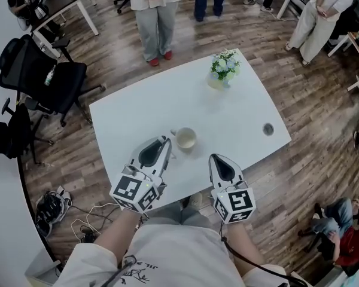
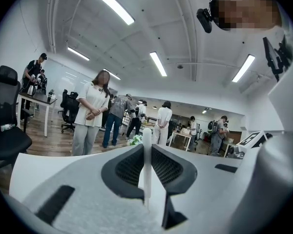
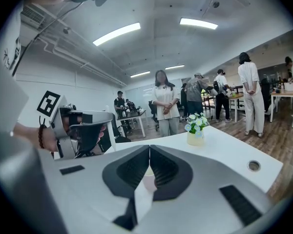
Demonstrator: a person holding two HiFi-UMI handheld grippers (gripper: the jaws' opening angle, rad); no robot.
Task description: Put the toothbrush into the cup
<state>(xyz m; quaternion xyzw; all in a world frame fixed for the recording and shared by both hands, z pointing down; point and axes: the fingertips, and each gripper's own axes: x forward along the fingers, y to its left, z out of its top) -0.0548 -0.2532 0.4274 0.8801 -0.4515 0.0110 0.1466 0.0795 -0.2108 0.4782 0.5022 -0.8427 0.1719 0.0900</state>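
Slim white toothbrush (image 2: 147,165) clamped; round cream cup (image 1: 186,139) upright
The toothbrush stood upright, pinched between the left gripper's (image 1: 166,141) jaws; the cup sat mouth-up on the white table (image 1: 227,112), just beside that gripper.

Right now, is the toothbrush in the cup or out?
Out. The toothbrush is clamped between the left gripper's jaws, and the cup on the table beside it shows nothing inside.

Left of the cup (image 1: 186,147), the left claw (image 1: 166,142) covers most of the toothbrush (image 2: 147,160) it grips, while the right claw (image 3: 149,151) blocks most of the cup in its own view.
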